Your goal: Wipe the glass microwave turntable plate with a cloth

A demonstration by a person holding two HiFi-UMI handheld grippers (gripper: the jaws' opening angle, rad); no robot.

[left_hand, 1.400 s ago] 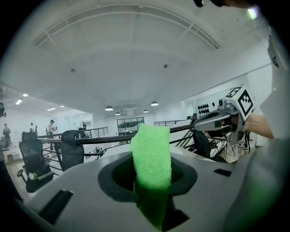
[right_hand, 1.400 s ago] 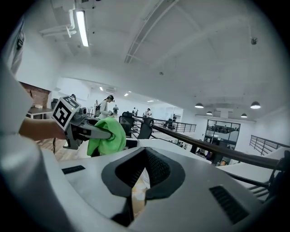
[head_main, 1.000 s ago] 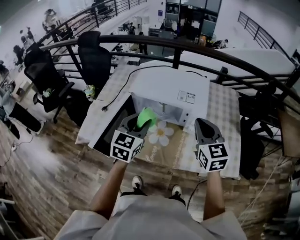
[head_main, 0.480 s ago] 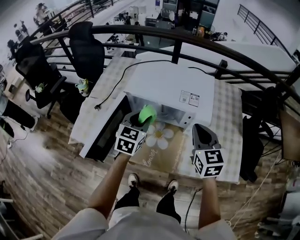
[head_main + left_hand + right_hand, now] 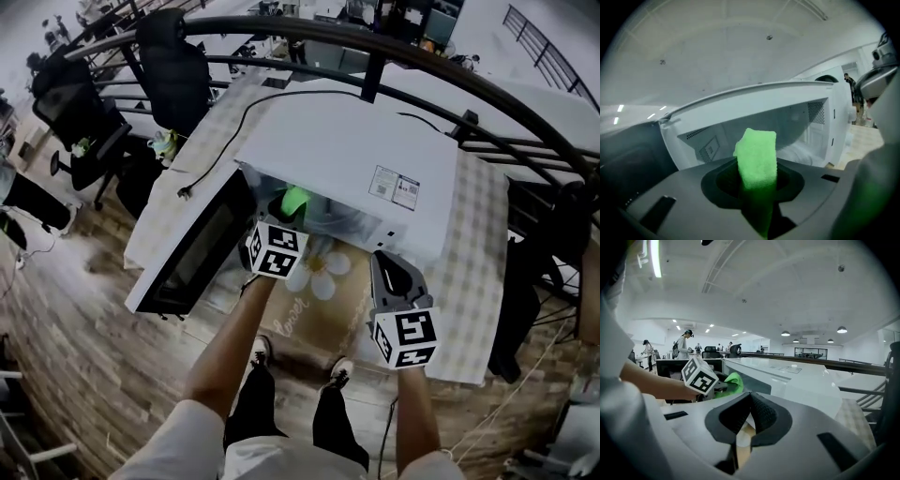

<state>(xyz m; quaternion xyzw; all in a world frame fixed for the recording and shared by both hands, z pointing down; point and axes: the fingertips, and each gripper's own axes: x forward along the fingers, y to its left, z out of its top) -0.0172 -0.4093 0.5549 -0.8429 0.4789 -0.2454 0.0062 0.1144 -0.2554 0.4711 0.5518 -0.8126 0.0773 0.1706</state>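
So the left gripper (image 5: pixel 279 225) pinches a fuzzy green cloth (image 5: pixel 757 157) in its jaws at the mouth of the open white microwave (image 5: pixel 366 159), with its roomy, boxy cavity just ahead. The right gripper (image 5: pixel 750 404), jaws pressed together and empty, hangs over the near edge of the counter (image 5: pixel 478 244).

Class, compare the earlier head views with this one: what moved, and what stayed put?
The left hand-held gripper, shut on the green cloth, moved forward to the open microwave's mouth. The right hand-held gripper stayed shut and empty over the mat; the door stayed open.
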